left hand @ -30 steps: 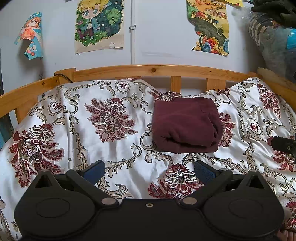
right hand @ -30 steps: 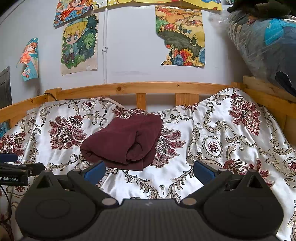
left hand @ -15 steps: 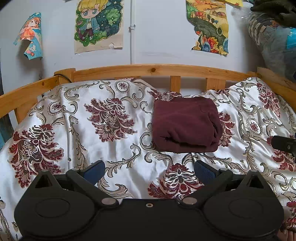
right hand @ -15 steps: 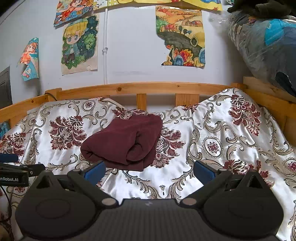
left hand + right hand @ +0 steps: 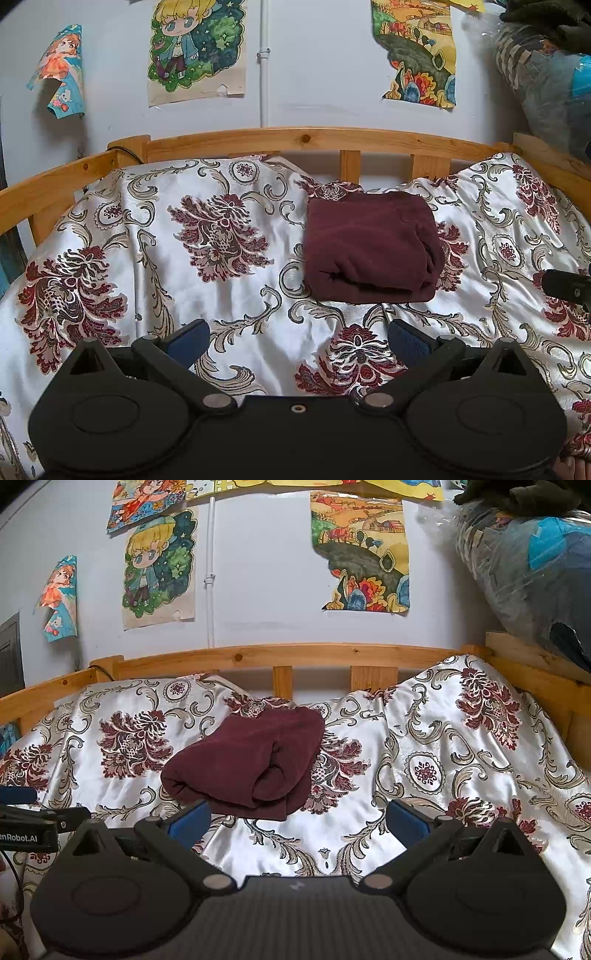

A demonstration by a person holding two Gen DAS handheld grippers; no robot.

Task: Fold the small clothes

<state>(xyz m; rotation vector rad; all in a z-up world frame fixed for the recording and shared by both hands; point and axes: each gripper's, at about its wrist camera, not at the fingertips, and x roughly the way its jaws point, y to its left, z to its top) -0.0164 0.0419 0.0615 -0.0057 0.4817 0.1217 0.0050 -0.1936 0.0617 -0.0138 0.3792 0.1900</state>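
A floral satin bedspread [image 5: 229, 295] covers a bed with a wooden rail [image 5: 306, 138] at the far side. 3 cartoon posters [image 5: 195, 48] hang on the white wall [image 5: 258, 590]. Plastic-wrapped bundles [image 5: 524, 565] sit far right.

One folded garment [image 5: 373, 245], two claws [image 5: 297, 338]

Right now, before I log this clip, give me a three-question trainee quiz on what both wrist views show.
1. True or false: the maroon garment lies folded into a compact bundle on the floral bedspread.
2. Multiple choice: the left gripper and right gripper are A) both open and holding nothing, B) both shut on the garment, C) one open, one shut.
3. Fill in: behind the bedspread runs a wooden ____.

Key: 1 true; 2 A, the jaws stand wide apart, short of the garment; 3 bed rail.
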